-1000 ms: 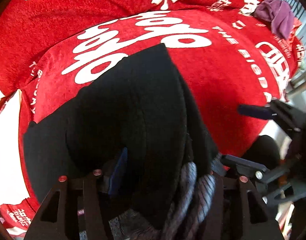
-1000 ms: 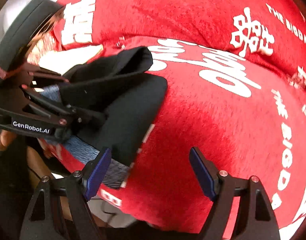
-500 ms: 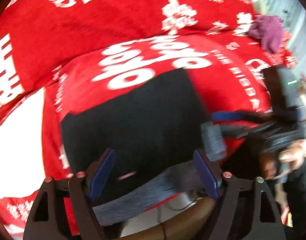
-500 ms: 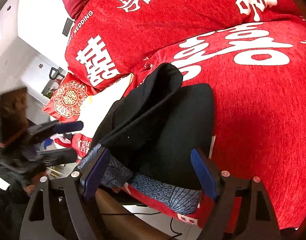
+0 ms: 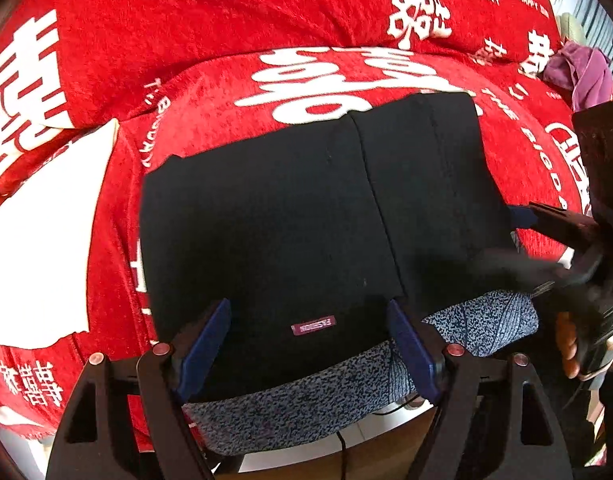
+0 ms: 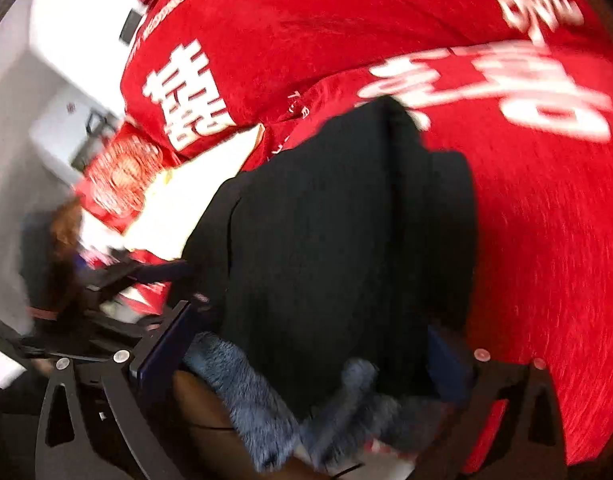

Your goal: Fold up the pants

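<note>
The black pants lie folded and flat on the red sofa seat, with a speckled blue-grey waistband at the near edge and a small maroon label. My left gripper is open, its blue pads either side of the label, holding nothing. My right gripper is open low over the pants near the waistband; this view is blurred. The right gripper also shows at the right edge of the left wrist view.
A red cover with white lettering drapes the sofa seat and backrest. A white cloth lies left of the pants. A purple garment sits at the far right. A red patterned cushion lies at the left.
My left gripper let go of the pants and opened. The pants dropped flat onto the seat. My right gripper swung in over the pants' right side.
</note>
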